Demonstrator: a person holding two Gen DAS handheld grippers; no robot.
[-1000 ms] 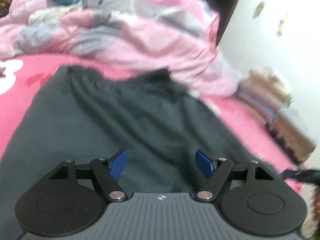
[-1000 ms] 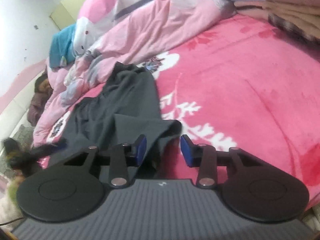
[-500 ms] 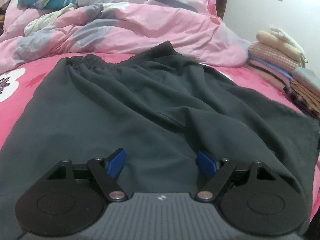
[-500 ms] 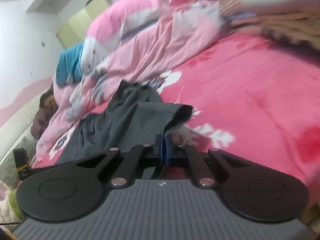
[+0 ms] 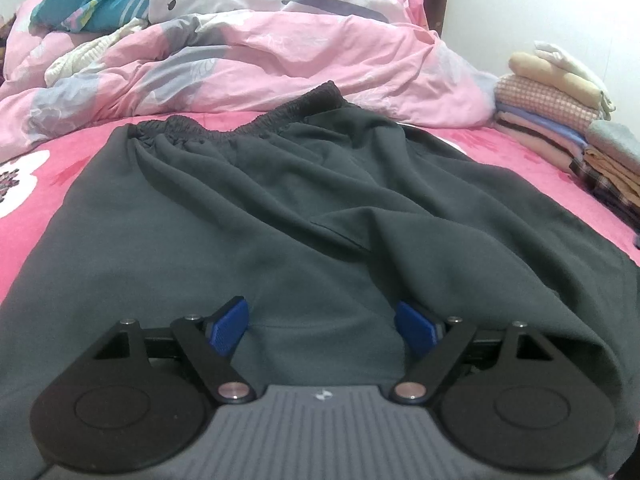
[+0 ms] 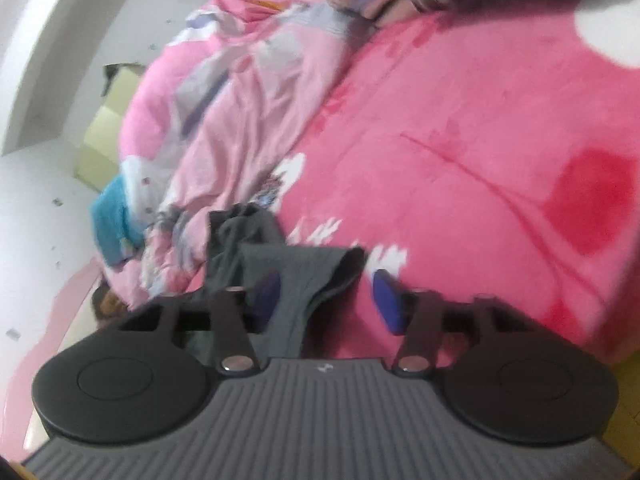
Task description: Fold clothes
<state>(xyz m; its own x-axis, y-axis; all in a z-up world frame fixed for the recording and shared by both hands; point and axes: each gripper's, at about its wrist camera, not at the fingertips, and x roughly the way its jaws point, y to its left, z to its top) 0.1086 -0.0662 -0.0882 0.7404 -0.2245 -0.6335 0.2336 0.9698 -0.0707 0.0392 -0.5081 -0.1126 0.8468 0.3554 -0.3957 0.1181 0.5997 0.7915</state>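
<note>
The dark shorts (image 5: 304, 216) lie spread on the pink bedspread (image 5: 32, 196), waistband toward the crumpled duvet (image 5: 280, 52), one leg lapped loosely over the other; I judge the folding barely begun. My left gripper (image 5: 322, 326) hovers low over the hem, jaws wide apart and empty. My right gripper (image 6: 326, 298) has just been opening, the leg's corner lying loose between its jaws. Folded clothes (image 5: 560, 120) are stacked nearby. I can read no writing or labels anywhere
</note>
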